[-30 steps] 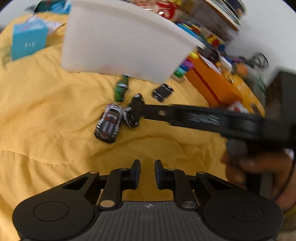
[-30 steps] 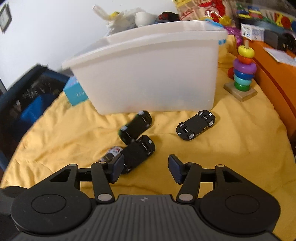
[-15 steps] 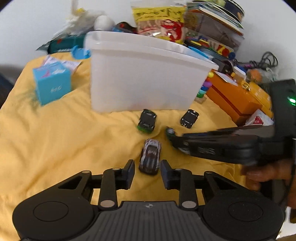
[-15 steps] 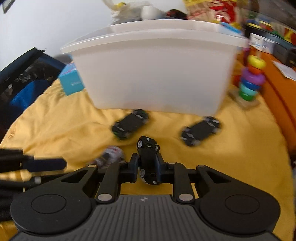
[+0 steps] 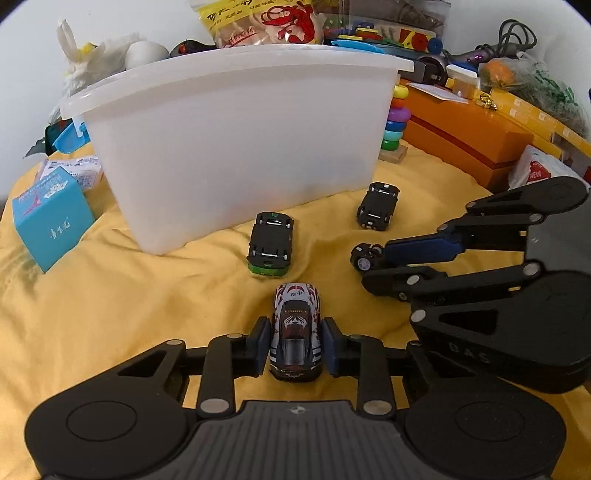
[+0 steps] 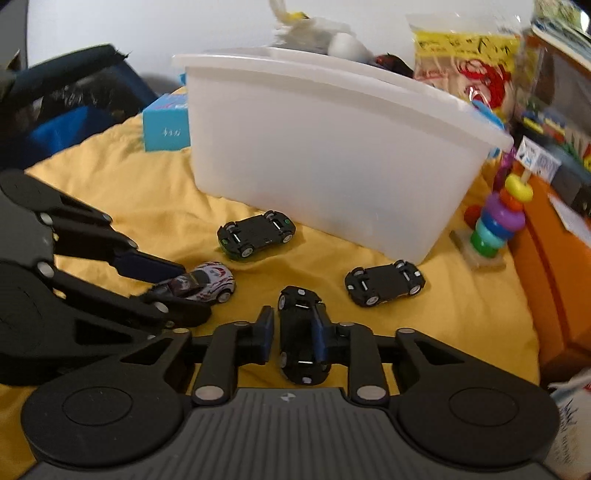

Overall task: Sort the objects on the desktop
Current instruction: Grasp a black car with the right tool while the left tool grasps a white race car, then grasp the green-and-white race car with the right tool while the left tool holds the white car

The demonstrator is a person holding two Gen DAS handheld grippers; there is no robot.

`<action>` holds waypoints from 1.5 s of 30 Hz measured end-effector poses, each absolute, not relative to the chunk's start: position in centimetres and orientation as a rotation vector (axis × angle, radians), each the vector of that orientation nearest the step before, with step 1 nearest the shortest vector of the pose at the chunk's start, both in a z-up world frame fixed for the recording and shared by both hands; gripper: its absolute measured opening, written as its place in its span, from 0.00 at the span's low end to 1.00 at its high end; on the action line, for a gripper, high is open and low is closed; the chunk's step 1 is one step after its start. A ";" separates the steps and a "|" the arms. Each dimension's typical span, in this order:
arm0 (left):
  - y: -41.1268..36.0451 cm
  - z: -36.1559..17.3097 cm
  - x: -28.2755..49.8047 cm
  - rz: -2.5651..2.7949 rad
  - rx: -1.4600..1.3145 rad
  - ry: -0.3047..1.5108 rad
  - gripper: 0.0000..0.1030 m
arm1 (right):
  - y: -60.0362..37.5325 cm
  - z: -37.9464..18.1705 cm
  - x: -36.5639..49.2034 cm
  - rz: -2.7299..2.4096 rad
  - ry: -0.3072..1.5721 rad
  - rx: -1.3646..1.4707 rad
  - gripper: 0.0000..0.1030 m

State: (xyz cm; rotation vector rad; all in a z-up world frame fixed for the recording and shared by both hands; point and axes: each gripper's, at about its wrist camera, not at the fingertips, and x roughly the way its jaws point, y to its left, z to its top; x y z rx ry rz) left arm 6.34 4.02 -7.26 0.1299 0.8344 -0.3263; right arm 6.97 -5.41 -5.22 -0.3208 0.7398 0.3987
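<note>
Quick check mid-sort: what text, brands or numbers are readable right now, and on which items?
"DAS": on the right gripper body, seen from the left wrist view.
"NEW": on the red-and-white bag at the right edge.
Snack bag behind the white bin: yellow band of print, too distorted to read.
Blue box: small white characters, not legible.
Toy cars: no readable text.
</note>
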 end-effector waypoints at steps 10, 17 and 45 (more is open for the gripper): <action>4.6 -6.1 0.1 -0.368 0.102 0.865 0.32 | -10.1 -4.2 5.3 0.715 0.986 0.043 0.16; 4.6 -6.9 -1.0 -0.348 0.098 0.885 0.32 | -11.3 -5.7 5.6 0.659 1.050 0.161 0.17; 4.0 -7.1 -1.2 -0.337 0.115 0.871 0.32 | -12.0 -6.0 7.8 0.694 1.162 0.260 0.17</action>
